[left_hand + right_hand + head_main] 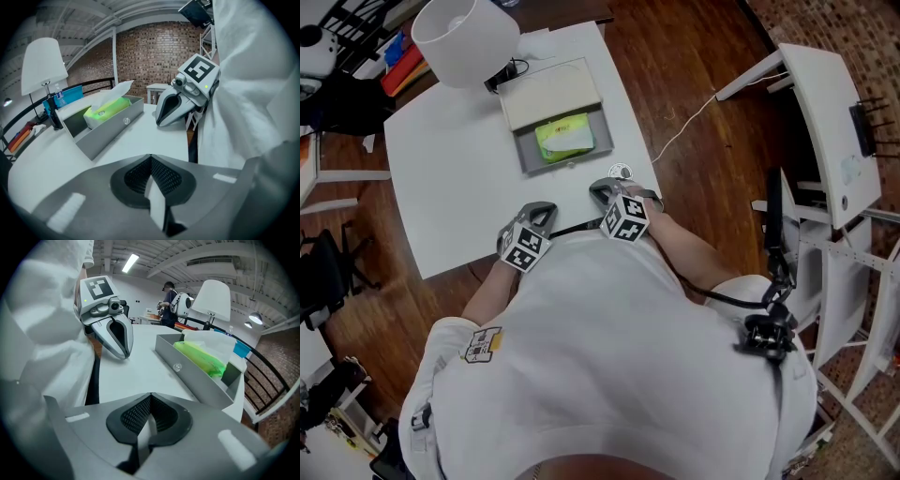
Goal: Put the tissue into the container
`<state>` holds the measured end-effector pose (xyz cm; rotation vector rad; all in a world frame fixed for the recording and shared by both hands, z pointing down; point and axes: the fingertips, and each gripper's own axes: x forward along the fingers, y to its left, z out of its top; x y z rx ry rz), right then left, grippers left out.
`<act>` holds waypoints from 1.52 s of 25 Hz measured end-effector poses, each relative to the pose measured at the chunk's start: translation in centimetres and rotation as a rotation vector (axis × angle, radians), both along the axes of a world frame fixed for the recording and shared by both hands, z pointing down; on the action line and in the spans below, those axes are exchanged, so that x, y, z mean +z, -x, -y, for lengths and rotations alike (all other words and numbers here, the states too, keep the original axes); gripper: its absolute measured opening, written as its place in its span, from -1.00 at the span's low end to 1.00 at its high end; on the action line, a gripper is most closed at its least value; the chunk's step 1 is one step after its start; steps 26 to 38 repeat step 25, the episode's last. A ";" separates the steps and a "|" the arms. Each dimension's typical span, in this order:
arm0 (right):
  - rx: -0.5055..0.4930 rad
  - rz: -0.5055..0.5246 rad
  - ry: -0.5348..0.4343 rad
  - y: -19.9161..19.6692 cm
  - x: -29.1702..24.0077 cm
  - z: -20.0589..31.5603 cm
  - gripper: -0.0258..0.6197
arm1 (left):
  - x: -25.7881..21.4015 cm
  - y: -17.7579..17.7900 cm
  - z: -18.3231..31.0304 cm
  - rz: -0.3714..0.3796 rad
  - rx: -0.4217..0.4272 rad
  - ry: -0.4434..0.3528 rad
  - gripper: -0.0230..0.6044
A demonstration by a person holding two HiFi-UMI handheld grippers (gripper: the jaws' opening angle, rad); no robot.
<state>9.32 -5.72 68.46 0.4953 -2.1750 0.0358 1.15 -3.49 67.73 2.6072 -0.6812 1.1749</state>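
White desk (459, 187), wood floor (694, 56) (brick wall (150, 51) beyond). Green tissue pack (563, 137) lies in grey container (525, 150). Jaws of left gripper (151, 157) and right gripper (150, 397): together, empty.

Open white desk (450, 187) left of and in front of grey rectangular metal container (567, 161), free for passing; reachable from above through open top; hemmed at far side by white drum lampshade (464, 37).
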 end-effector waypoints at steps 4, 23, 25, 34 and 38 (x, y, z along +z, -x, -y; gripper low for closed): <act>-0.008 -0.005 -0.016 0.0 0.0 0.1 -0.92 | 0.1 -0.1 0.1 -0.004 -0.001 -0.004 -0.93; -0.039 -0.025 -0.035 0.2 -0.1 0.0 -0.92 | 0.0 0.1 0.0 -0.007 -0.015 -0.011 -0.93; -0.044 -0.027 -0.036 0.3 -0.1 -0.1 -0.92 | 0.0 0.3 -0.2 -0.008 -0.016 -0.010 -0.93; -0.044 -0.027 -0.036 0.3 -0.1 -0.1 -0.92 | 0.0 0.3 -0.2 -0.008 -0.016 -0.010 -0.93; -0.044 -0.027 -0.036 0.3 -0.1 -0.1 -0.92 | 0.0 0.3 -0.2 -0.008 -0.016 -0.010 -0.93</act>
